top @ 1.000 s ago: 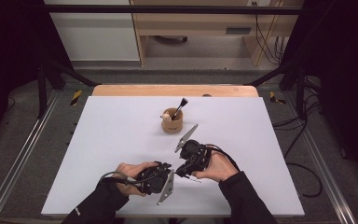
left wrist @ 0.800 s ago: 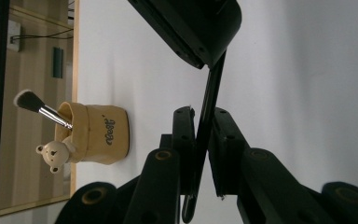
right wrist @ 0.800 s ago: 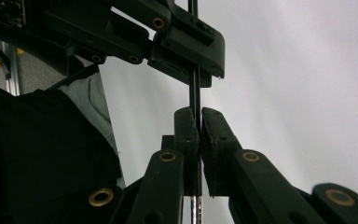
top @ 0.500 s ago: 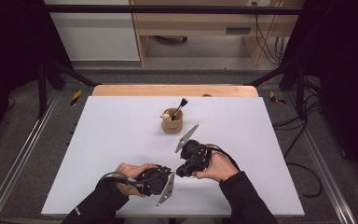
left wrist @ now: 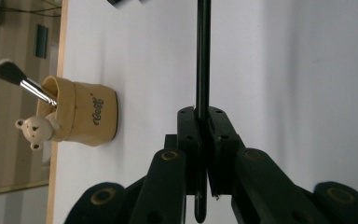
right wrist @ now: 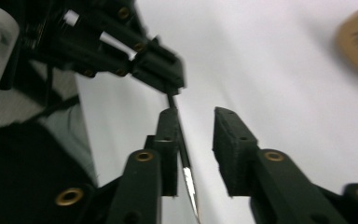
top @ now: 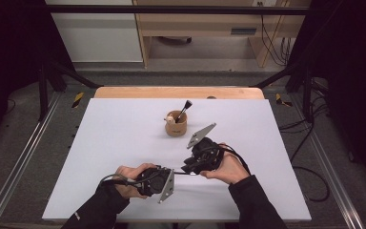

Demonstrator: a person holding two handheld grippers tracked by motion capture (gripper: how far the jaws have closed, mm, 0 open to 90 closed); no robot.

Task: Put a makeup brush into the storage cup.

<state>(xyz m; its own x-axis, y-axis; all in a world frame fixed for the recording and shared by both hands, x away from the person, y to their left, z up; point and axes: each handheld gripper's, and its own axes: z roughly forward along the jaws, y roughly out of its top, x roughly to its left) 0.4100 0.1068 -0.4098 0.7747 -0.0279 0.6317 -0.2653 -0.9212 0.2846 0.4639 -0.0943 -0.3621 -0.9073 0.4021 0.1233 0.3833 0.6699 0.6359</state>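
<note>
Since a second ago little has shifted on the table (top: pixel 124 143), but my right tongs (top: pixel 190 168) have just been opening, their pads coming off the thin black brush handle (left wrist: pixel 203 56) that lies between them. Starting at my left, the left tongs (top: pixel 170 172) are clamped tight on that handle, and I judge the grip is there so the slim rod cannot roll or drop while the other hand lets go; it looks like a hand-over from right to left. The handle is glossy, round and narrow, running from one pair of tongs to the other just above the table, with a bright metal stretch near the right one. To the right, my right tongs stand parted, the rod lying against one pad and clear of the other. Farther back stands a small tan cup (top: pixel 176 127), matt and round, with a little bear figure on its rim and a soft-tipped brush (top: pixel 184 109) leaning in it, probably where this one belongs.
</note>
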